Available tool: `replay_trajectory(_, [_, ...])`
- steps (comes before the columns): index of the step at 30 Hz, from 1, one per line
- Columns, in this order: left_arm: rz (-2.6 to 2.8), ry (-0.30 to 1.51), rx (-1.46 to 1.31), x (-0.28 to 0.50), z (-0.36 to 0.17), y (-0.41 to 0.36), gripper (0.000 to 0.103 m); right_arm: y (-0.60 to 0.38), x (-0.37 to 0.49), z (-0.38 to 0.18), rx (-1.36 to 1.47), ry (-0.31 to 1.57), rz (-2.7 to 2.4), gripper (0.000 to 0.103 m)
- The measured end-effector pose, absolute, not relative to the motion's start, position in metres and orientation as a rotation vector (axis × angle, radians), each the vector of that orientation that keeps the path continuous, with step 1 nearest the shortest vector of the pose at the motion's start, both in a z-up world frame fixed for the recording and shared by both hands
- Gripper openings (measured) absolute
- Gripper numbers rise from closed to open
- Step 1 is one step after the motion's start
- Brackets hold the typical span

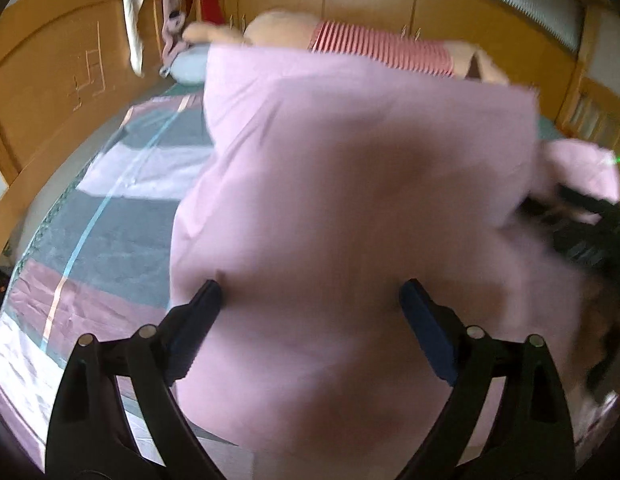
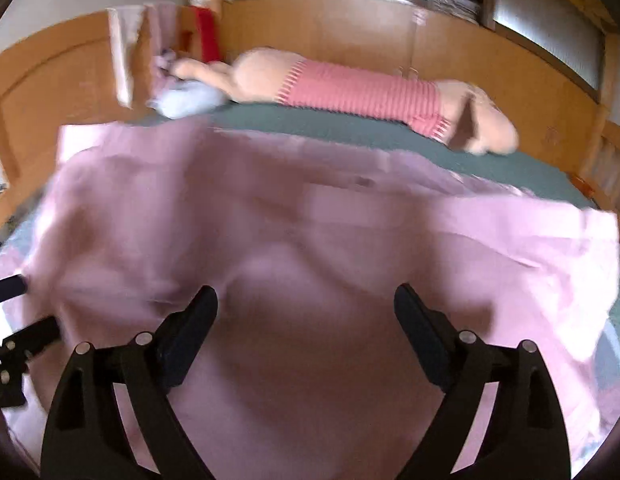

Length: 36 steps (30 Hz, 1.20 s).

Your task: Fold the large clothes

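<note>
Overhead, the left gripper [image 1: 310, 296] hovered with its fingers [image 1: 197, 312] spread wide, pinching nothing, above the pink garment [image 1: 350, 168], which lay blurred across the bed [image 1: 109, 216] near its front edge. Likewise the right gripper [image 2: 305, 300] held its fingers [image 2: 422, 332] spread over that cloth [image 2: 310, 232]. A striped plush toy [image 2: 350, 92] lay along the far edge

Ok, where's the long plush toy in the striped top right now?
The plush toy lies along the bed's far edge against the wooden headboard, beyond the pink garment, in both views.
</note>
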<state>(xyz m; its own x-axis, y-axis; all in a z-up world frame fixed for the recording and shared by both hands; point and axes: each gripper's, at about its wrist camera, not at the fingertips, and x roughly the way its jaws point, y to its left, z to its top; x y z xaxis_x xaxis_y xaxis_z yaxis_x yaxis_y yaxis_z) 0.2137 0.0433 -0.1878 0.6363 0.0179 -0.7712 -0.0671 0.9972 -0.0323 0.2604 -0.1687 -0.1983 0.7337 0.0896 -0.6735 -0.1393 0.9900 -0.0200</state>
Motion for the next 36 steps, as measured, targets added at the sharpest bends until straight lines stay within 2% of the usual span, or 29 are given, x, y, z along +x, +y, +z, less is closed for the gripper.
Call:
replay_trajectory(4, [0.097, 0.910, -0.087, 0.225, -0.198, 0.059, 0.100, -0.273, 0.268, -0.202, 0.040, 0.733, -0.135, 0.089])
replay_trajectory(6, [0.123, 0.919, -0.107, 0.227, -0.200, 0.066, 0.101, -0.327, 0.270, -0.216, 0.112, 0.794, -0.274, 0.089])
replay_trajectory(8, [0.137, 0.937, -0.135, 0.230, -0.203, 0.072, 0.101, -0.377, 0.264, -0.234, 0.210, 0.845, -0.395, 0.098])
replay_trajectory(10, [0.145, 0.948, -0.170, 0.232, -0.205, 0.076, 0.101, -0.402, 0.254, -0.241, 0.338, 0.863, -0.390, 0.098])
replay_trajectory(12, [0.159, 0.920, -0.191, 0.229, -0.199, 0.075, 0.099, -0.406, 0.234, -0.230, 0.373, 0.780, -0.379, 0.098])
replay_trajectory(16, [0.092, 0.761, -0.152, 0.212, -0.171, 0.055, 0.097, -0.360, 0.204, -0.188, 0.267, 0.643, -0.204, 0.098])
replay_trajectory(19, [0.040, 0.735, -0.064, 0.207, -0.168, 0.032, 0.097, -0.320, 0.201, -0.184, 0.199, 0.742, -0.026, 0.098])
replay_trajectory(23, [0.045, 0.844, -0.001, 0.218, -0.195, 0.023, 0.100, -0.275, 0.202, -0.210, 0.042, 0.925, 0.096, 0.098])
replay_trajectory(27, [0.084, 0.903, -0.031, 0.226, -0.205, 0.047, 0.101, -0.310, 0.207, -0.232, 0.054, 0.980, -0.033, 0.098])
replay_trajectory(30, [0.136, 0.943, -0.110, 0.229, -0.210, 0.073, 0.101, -0.365, 0.206, -0.246, 0.177, 1.041, -0.176, 0.102])
replay_trajectory(33, [0.120, 0.936, -0.219, 0.226, -0.206, 0.088, 0.100, -0.394, 0.194, -0.246, 0.323, 1.028, -0.230, 0.102])
replay_trajectory(36, [0.119, 0.827, -0.191, 0.213, -0.183, 0.083, 0.097, -0.375, 0.181, -0.216, 0.247, 0.899, -0.247, 0.102])
